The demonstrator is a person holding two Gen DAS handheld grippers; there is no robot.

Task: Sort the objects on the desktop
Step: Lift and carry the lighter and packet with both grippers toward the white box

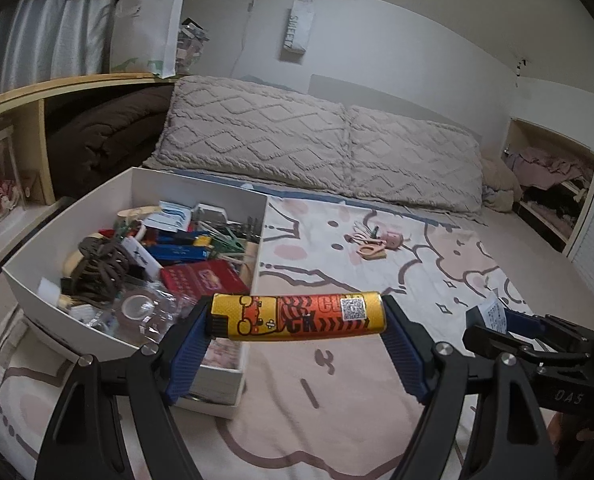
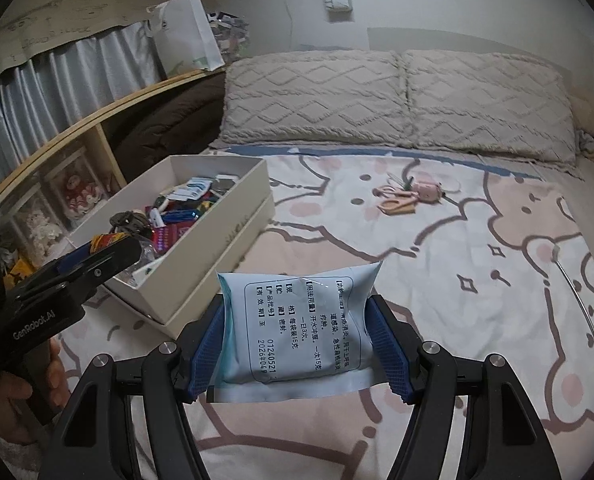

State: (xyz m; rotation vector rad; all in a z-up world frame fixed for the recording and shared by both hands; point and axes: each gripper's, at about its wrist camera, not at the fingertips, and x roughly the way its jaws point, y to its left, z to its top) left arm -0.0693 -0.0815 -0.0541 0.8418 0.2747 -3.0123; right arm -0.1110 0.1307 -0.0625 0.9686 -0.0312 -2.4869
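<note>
Landmark: white box (image 1: 201,204), open-topped, set on the patterned bedspread (image 1: 337,420), crammed with small clutter — brown cord bundle (image 1: 101,264), red packet (image 1: 205,278), tape roll (image 1: 135,306).

Left gripper (image 1: 297,316): blue pads clamped end to end on a yellow-orange lighter (image 1: 297,316), held crosswise in the air, just beside the box's near right corner and above the bedspread. Cartoon print and a QR sticker face the camera.

Right gripper (image 2: 297,336): pads pressing both side edges of a pale blue sachet (image 2: 297,328), printed text sideways, lifted off the bedspread, to the right of the box and nearer the camera.

Past the box to its right, well apart: pink scissors (image 1: 371,248) with a few small pink items, lying on the bedspread. Beyond the box, two textured pillows (image 1: 317,148) along the wall.

A hand (image 2: 9,400) grips the left gripper's handle at the right-wrist view's lower left.
</note>
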